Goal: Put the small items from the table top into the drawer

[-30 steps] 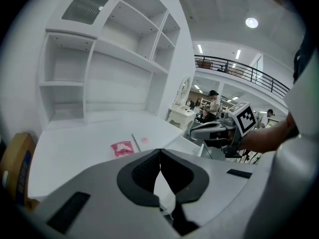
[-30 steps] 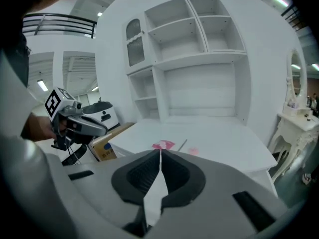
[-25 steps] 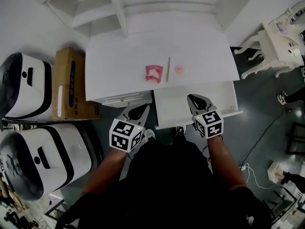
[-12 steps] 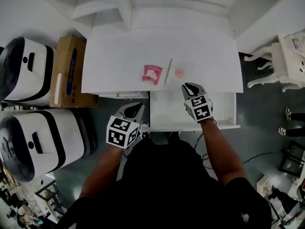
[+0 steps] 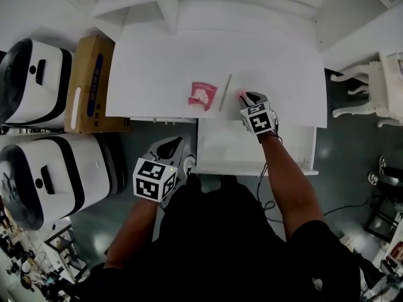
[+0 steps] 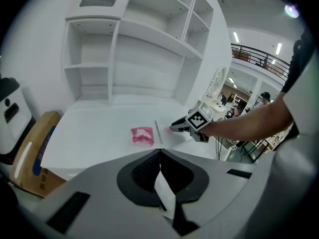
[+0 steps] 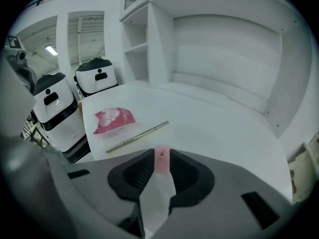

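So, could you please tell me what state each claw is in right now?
Left claw: closed, empty.
Right claw: closed on the small pink round item.

head view: steeply down, table (image 5: pixel 157 61) upper centre | left gripper view: low, back from edge | right gripper view: close over top | shared: pink packet (image 5: pixel 203 95)
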A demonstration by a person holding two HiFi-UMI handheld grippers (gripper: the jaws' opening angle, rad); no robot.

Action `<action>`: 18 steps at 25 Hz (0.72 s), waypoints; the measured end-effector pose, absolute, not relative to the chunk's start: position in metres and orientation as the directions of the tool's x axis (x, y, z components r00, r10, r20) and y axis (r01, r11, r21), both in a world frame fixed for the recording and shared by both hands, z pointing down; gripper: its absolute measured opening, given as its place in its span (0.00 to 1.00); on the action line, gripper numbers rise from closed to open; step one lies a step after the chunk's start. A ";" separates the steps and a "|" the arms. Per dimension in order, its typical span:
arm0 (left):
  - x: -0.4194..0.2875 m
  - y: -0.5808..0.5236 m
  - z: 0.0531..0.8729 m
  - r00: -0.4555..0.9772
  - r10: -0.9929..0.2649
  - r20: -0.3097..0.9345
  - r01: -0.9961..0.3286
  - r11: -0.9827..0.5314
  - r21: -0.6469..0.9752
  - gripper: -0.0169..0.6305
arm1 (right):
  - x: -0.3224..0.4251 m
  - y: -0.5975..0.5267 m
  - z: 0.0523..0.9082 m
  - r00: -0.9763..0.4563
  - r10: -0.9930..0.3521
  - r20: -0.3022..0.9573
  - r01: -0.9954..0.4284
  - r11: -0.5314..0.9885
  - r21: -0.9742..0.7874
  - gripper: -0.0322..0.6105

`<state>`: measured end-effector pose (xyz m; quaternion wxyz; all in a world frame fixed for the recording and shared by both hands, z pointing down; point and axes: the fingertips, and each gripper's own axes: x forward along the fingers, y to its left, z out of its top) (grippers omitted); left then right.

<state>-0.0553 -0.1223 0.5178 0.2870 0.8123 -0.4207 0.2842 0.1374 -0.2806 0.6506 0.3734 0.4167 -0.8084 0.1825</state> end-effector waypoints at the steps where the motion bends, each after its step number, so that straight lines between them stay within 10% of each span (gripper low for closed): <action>1: -0.057 -0.122 0.518 0.481 -0.522 0.704 -0.849 -0.476 0.227 0.04 | 0.137 -0.283 0.654 -0.372 -0.531 0.761 -0.807 0.591 0.018 0.18; 18: -0.072 -0.125 0.519 0.486 -0.520 0.702 -0.847 -0.477 0.234 0.04 | 0.126 -0.279 0.647 -0.365 -0.534 0.762 -0.773 0.631 0.072 0.15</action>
